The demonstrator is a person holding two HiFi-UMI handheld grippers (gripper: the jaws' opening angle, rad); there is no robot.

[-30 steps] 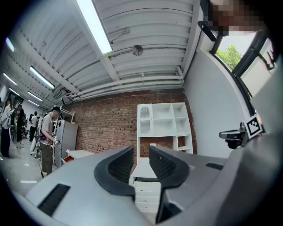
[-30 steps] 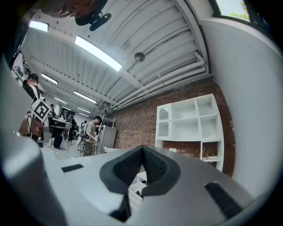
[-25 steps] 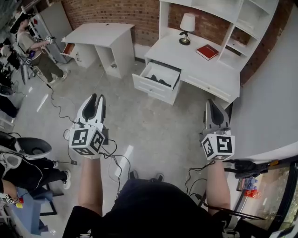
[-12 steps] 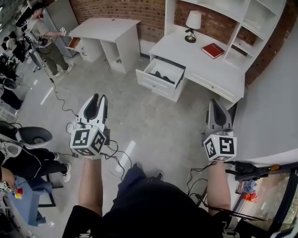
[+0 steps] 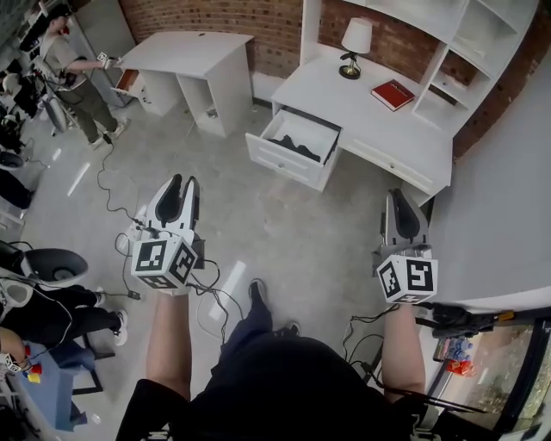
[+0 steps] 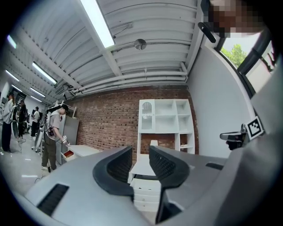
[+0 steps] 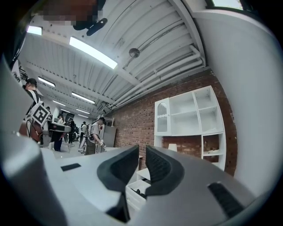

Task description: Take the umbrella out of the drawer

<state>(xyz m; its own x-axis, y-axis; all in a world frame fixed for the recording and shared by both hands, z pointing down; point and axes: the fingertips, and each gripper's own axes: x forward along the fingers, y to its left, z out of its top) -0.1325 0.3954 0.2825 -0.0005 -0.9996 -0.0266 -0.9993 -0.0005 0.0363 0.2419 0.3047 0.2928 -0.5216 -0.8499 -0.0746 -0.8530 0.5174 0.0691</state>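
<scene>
**Operator:** How do my grippers stand?

**Spotter:** Your left gripper (image 5: 182, 183) is held level. Its grey fingers (image 6: 117, 170) are drawn in as close as they go, with only a thin slit between the dark pads and nothing in it. The fingers (image 7: 161, 170) of your right gripper (image 5: 399, 196) have just been opening. They stand a narrow gap apart and hold nothing either.

**Operator:** What's nearest them?

**Spotter:** A grey concrete floor (image 5: 284, 224) lies below and ahead of both pairs. A thin black cable (image 5: 211, 293) loops on it behind your left fingers, beside the marker cube.

**Operator:** And the umbrella?

**Spotter:** The dark umbrella (image 5: 299, 150), only a dark shape from where you stand, lies inside the pulled-out white drawer (image 5: 284, 162). It is well ahead of your fingertips and between the two pairs: right of the left fingers, left of the right ones. You are well apart from it.

**Operator:** Beyond that?

**Spotter:** The drawer belongs to the white wooden desk with shelves (image 5: 362, 99). On its top, past the drawer, stand a small lamp with a pale shade (image 5: 353, 45) and a flat red book (image 5: 393, 94). The book is roughly in line with your right fingers. Far beyond your left fingers, a second plain white desk (image 5: 185, 53) sits against the red brick wall (image 5: 215, 17). A person (image 5: 73, 73) is at its left end.
</scene>
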